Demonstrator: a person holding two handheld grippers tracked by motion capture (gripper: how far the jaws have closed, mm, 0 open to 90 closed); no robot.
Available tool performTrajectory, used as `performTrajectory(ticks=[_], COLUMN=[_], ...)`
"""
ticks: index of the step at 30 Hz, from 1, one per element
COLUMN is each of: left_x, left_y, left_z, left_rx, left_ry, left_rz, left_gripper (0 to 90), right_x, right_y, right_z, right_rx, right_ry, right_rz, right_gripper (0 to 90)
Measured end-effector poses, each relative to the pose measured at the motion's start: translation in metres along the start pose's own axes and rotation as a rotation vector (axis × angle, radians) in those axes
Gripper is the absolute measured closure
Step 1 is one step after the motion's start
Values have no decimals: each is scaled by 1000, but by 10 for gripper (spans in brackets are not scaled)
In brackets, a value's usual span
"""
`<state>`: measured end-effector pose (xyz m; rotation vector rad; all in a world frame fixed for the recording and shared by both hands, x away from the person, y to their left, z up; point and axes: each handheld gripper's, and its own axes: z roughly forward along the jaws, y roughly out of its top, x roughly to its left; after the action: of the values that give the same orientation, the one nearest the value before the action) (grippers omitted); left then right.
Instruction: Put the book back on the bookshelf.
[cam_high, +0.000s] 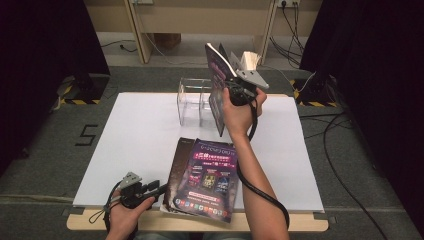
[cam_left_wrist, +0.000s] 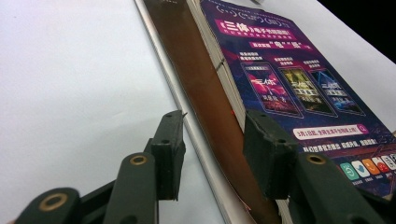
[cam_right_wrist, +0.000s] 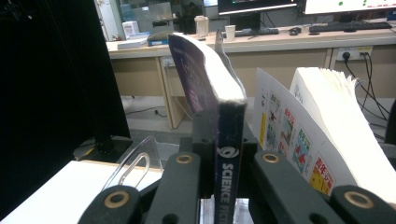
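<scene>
At upper centre of the high view, the right gripper clamped an upright purple book. At lower left, the left gripper stood open astride the edge of the magazine stack without pressing it.

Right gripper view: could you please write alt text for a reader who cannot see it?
The right gripper is shut on the spine of an upright purple book, its two black fingers pressing both sides. An open book with coloured pictures fans out at the right, a clear plastic holder sits lower left, and desks stand behind.
</scene>
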<state>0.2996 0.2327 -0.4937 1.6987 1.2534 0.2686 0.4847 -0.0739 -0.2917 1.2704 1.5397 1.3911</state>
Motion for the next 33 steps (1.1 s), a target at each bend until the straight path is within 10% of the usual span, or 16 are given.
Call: performTrajectory(ticks=[33], left_x=[0], left_y=[0], left_z=[1], left_rx=[3], left_ry=[-2], left_rz=[3], left_gripper=[575], right_x=[1], right_y=[7], right_z=[12], right_rx=[-15], right_ry=[-21], right_rz=[-5], right_gripper=[845])
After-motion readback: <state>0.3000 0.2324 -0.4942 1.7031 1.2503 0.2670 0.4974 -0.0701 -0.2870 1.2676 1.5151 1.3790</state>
